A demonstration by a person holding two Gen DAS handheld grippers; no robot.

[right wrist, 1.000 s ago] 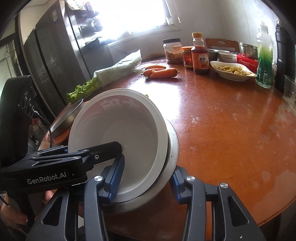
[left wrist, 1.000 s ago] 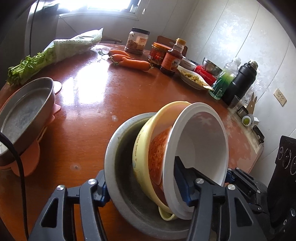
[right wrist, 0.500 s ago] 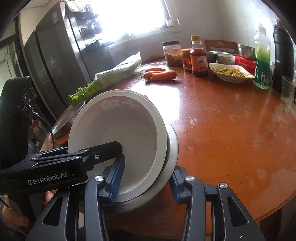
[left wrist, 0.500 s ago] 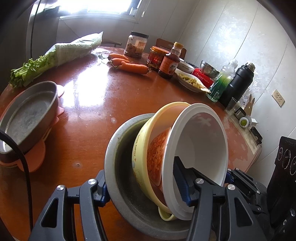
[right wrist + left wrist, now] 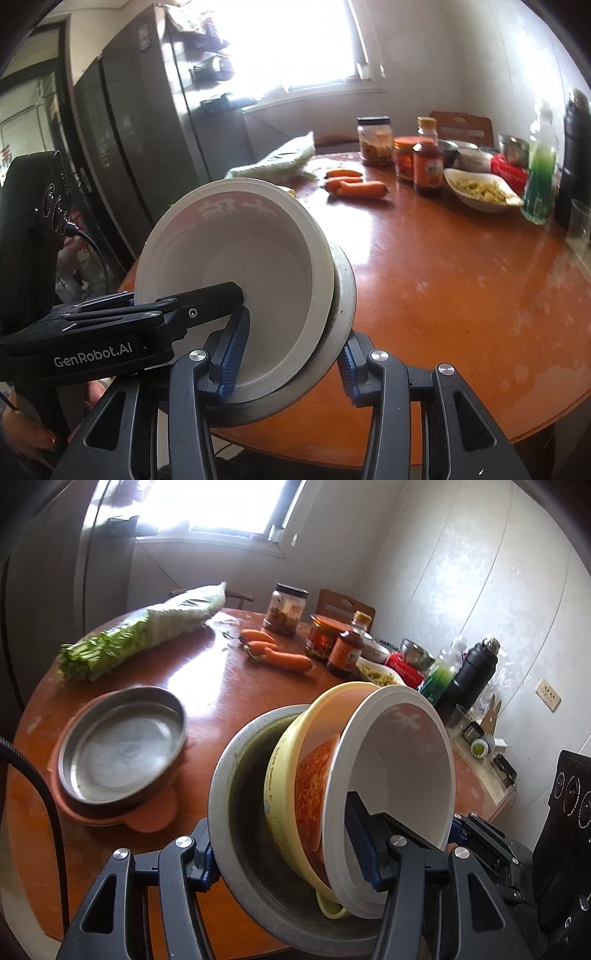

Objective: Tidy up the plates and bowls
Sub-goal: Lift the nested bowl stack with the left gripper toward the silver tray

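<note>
A nested stack of bowls is tilted on its side: a grey metal bowl [image 5: 236, 834] outermost, a yellow bowl [image 5: 284, 760] with red sauce inside it, and a white bowl [image 5: 402, 775] innermost. My left gripper [image 5: 284, 853] is shut on the stack, one finger behind the metal bowl and one inside the white bowl. My right gripper [image 5: 288, 350] is shut on the same stack from the other side, white bowl [image 5: 258, 266] and metal rim [image 5: 343, 280] between its fingers. The stack is held up over the near edge of the round table [image 5: 443, 266].
A steel pan [image 5: 122, 746] on an orange mat [image 5: 147, 812] sits at the table's left. Greens [image 5: 147, 635], carrots [image 5: 280, 653], jars, a sauce bottle [image 5: 427, 162], a food dish [image 5: 480, 188], a green bottle [image 5: 541, 173] and a black flask [image 5: 469, 668] line the far side.
Both grippers have lifted the bowl stack up and back from the table. The table and steel pan now look lower and farther away. The grip is unchanged.
</note>
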